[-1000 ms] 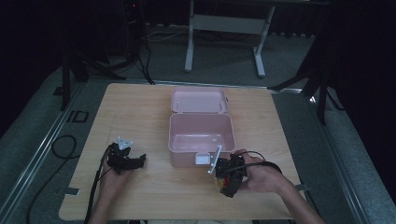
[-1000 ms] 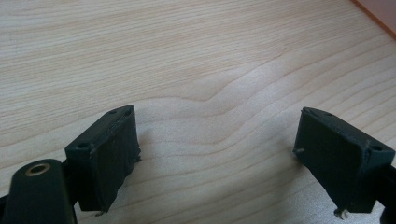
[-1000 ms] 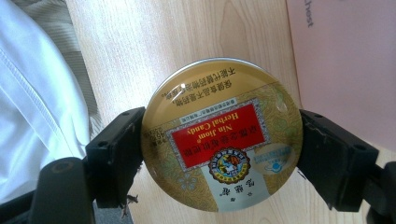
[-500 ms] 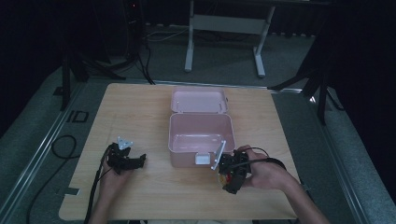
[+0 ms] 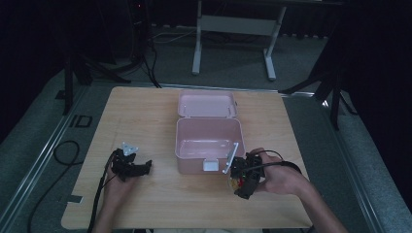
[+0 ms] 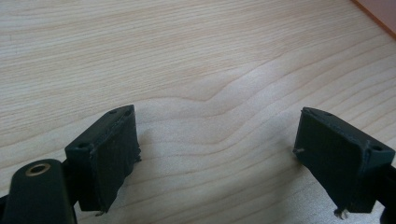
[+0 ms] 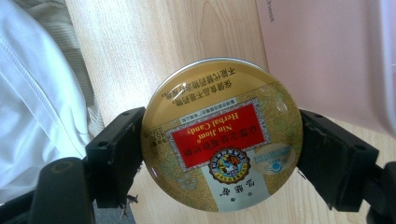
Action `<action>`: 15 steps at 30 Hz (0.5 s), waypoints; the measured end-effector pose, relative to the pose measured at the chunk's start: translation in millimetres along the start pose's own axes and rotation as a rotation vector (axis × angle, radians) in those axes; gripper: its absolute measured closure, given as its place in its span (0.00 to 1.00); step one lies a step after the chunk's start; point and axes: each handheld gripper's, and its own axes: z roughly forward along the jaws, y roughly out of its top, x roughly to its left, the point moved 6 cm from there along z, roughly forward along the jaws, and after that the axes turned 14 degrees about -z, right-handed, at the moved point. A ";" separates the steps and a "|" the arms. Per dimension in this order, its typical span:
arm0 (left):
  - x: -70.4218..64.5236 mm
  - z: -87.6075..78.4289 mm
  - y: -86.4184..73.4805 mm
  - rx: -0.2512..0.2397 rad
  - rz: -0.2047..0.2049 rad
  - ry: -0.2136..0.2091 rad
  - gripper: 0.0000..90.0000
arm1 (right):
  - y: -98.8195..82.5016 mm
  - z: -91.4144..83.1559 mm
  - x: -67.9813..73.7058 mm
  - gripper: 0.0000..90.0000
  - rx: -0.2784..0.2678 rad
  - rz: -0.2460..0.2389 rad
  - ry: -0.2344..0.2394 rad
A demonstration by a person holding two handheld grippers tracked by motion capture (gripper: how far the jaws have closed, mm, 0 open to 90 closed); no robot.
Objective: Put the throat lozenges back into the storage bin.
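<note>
A round golden candy tin point(image 7: 222, 135) with a red label sits between the jaws of my right gripper point(image 7: 222, 133), which is shut on its rim. In the high view that gripper point(image 5: 241, 175) hovers by the front right corner of the open pink box point(image 5: 209, 138), with the tin point(image 5: 236, 183) at its tip. The box's wall point(image 7: 327, 56) lies just beyond the tin. My left gripper point(image 5: 138, 168) rests low over the table, left of the box. Its jaws point(image 6: 215, 126) stand wide apart with bare wood between them.
The box's lid point(image 5: 206, 104) lies folded back behind it, and a white latch point(image 5: 210, 165) shows on its front wall. The wooden table point(image 5: 145, 111) has bare room left and right of the box. A white sleeve point(image 7: 32, 93) hangs beside the table's near edge.
The right gripper with the tin has edged slightly toward the box's front right corner. The left gripper has kept still.
</note>
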 end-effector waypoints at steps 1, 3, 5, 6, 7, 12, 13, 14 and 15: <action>0.0 0.0 0.0 0.000 0.000 0.000 0.16 | -0.2 -0.8 -0.1 0.22 0.001 0.003 -0.001; 0.0 0.0 0.0 0.000 0.000 0.000 0.16 | -0.8 -2.4 -0.7 0.22 0.001 0.004 -0.004; 0.0 0.0 0.0 0.000 0.000 0.000 0.16 | -1.0 -3.3 -1.1 0.22 0.000 0.003 -0.006; 0.0 0.0 0.0 0.000 0.000 0.000 0.16 | -1.4 -5.2 -1.5 0.22 -0.002 0.006 -0.008; 0.0 0.0 0.0 0.000 0.000 0.000 0.16 | -1.7 -6.1 -1.7 0.22 -0.001 0.009 -0.008; 0.0 0.0 0.0 0.000 0.000 0.000 0.16 | -2.7 -11.8 -2.6 0.22 -0.009 0.013 -0.010; 0.0 0.0 0.0 0.000 0.000 0.000 0.16 | -2.9 -13.0 -3.2 0.22 -0.010 0.011 -0.011; 0.0 0.0 0.0 0.000 0.000 0.000 0.16 | -3.0 -14.3 -3.5 0.22 -0.010 0.013 -0.013; 0.0 0.0 0.0 0.000 0.000 0.000 0.16 | -3.0 -15.7 -4.1 0.22 -0.011 0.010 -0.015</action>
